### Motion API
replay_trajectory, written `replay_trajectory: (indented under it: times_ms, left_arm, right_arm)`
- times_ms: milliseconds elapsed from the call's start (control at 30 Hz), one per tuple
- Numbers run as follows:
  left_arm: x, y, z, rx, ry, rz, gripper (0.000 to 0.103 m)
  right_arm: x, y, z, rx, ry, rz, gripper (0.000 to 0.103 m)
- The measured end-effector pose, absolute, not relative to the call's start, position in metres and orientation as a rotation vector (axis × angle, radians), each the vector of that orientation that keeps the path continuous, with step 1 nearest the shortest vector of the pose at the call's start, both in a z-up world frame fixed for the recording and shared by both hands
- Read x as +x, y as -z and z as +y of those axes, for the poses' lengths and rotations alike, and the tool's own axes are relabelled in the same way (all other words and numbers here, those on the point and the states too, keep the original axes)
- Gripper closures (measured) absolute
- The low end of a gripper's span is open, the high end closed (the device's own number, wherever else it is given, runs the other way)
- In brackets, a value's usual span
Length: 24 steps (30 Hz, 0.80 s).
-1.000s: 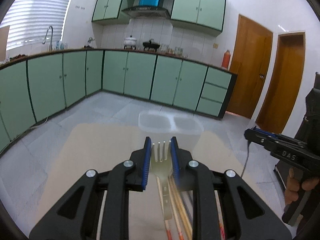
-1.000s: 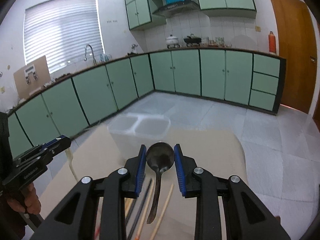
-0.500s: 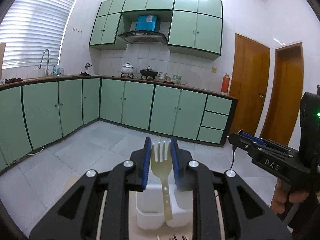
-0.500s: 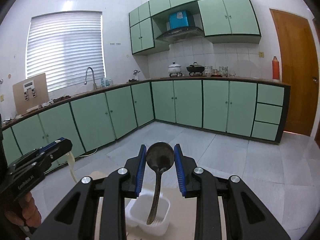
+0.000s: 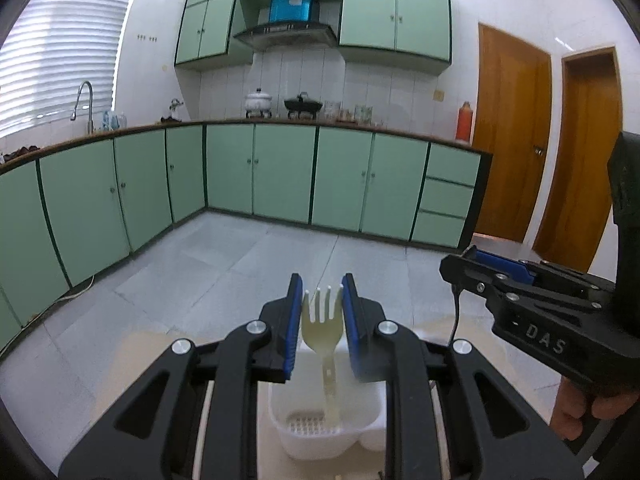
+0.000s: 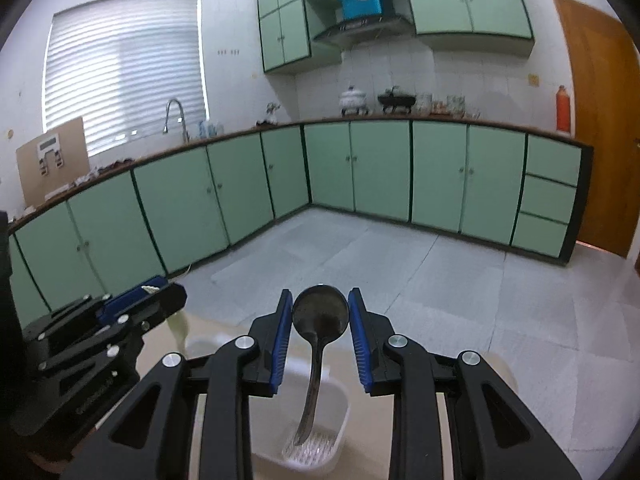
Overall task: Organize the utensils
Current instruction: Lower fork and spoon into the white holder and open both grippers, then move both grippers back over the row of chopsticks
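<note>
Gripping fork (image 5: 322,326) and spoon (image 6: 320,316), each hand-held gripper (image 5: 322,300) (image 6: 320,304) should lower handles squarely into the lower-centre white caddy (image 5: 320,436) before releasing.

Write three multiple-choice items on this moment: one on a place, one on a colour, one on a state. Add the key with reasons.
1. Where does the handle end of the pale plastic fork hang?
A. over the white perforated plastic bin
B. over the sink
C. on the floor

2. What colour is the metal spoon?
A. red
B. dark grey
C. yellow

3. What is the right hand-held gripper doing?
A. standing open and bare
B. gripping a fork
C. clamping the spoon's bowl

Key: A, the fork's handle points down into the bin, gripped by the left hand-held gripper; B, the spoon's bowl looks dark grey; C, the blue pads press both sides of the bowl.
</note>
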State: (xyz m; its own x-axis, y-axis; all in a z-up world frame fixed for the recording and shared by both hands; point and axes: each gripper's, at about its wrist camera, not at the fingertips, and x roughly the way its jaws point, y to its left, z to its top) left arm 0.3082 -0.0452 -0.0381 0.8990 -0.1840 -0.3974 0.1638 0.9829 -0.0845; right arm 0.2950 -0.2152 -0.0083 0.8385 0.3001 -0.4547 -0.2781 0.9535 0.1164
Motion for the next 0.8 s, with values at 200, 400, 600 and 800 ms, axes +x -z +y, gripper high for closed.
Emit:
replay_trajectory:
  times_ms: [200,400,600,800]
  left_arm:
    - [0.292,0.048,-0.027,-0.06,0.153,0.437,0.061]
    - [0.255,0.047,-0.014,-0.066,0.132,0.461,0.04]
    - [0.198,0.063,-0.014,-0.035,0.14,0.517,0.025]
    - [0.143,0.092,-0.013,-0.009,0.155,0.61,0.023]
  right_arm:
    - [0.28,0.022,-0.227,0.071,-0.29,0.517,0.063]
    - [0.244,0.023,-0.245,0.102,-0.234,0.505,0.04]
    - [0.187,0.041,-0.256,0.102,-0.176,0.52,0.021]
    - [0.129,0.072,-0.266,0.113,-0.134,0.602,0.018]
